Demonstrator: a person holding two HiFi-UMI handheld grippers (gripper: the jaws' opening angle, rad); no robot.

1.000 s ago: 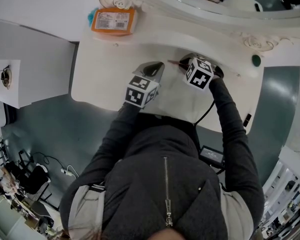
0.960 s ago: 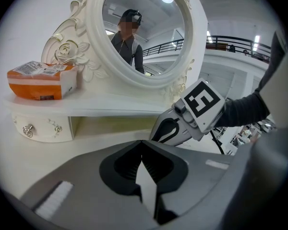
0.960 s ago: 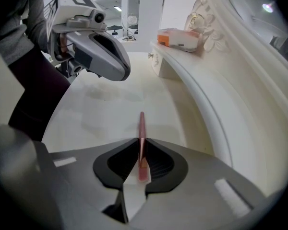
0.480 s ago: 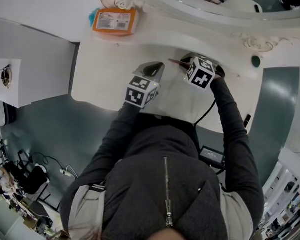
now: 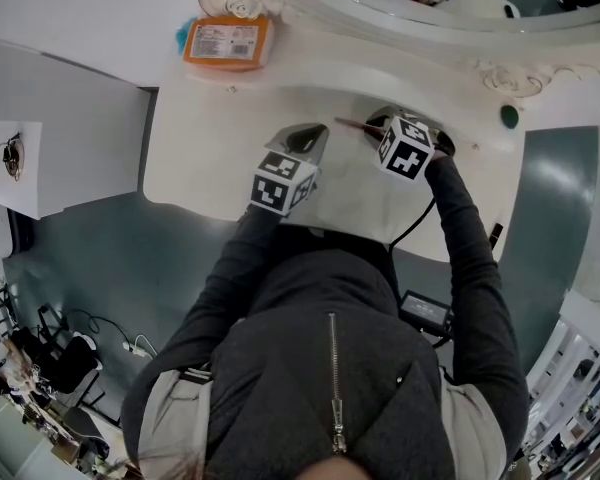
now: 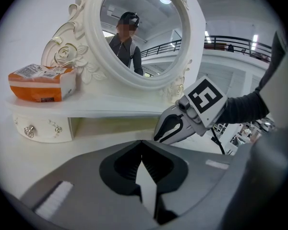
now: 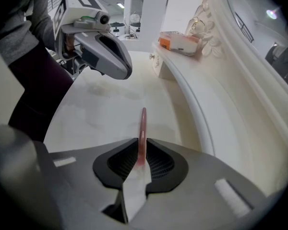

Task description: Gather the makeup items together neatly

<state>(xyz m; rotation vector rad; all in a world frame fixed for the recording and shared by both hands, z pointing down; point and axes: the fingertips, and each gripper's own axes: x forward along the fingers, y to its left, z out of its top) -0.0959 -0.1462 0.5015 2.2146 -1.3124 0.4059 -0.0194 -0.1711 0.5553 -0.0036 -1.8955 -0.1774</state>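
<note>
My right gripper (image 7: pixel 142 146) is shut on a thin pink makeup pencil (image 7: pixel 143 124), which sticks out past the jaws over the white vanity top (image 7: pixel 105 114). In the head view the pencil (image 5: pixel 349 125) points left from that gripper (image 5: pixel 377 126), close under the mirror shelf. My left gripper (image 6: pixel 143 145) is shut with nothing between its jaws. It sits just left of the right one in the head view (image 5: pixel 314 136), with its tip near the pencil's free end. The right gripper (image 6: pixel 174 127) also shows in the left gripper view.
An orange packet (image 5: pixel 227 41) lies on the raised shelf at the back left, beside the ornate white mirror frame (image 6: pixel 89 37). A small green knob (image 5: pixel 509 117) sits at the right end of the shelf. The vanity top (image 5: pixel 205 158) ends at a curved front edge near my body.
My right gripper has edged slightly to the right with the pencil still in it. The left gripper has stayed where it was.
</note>
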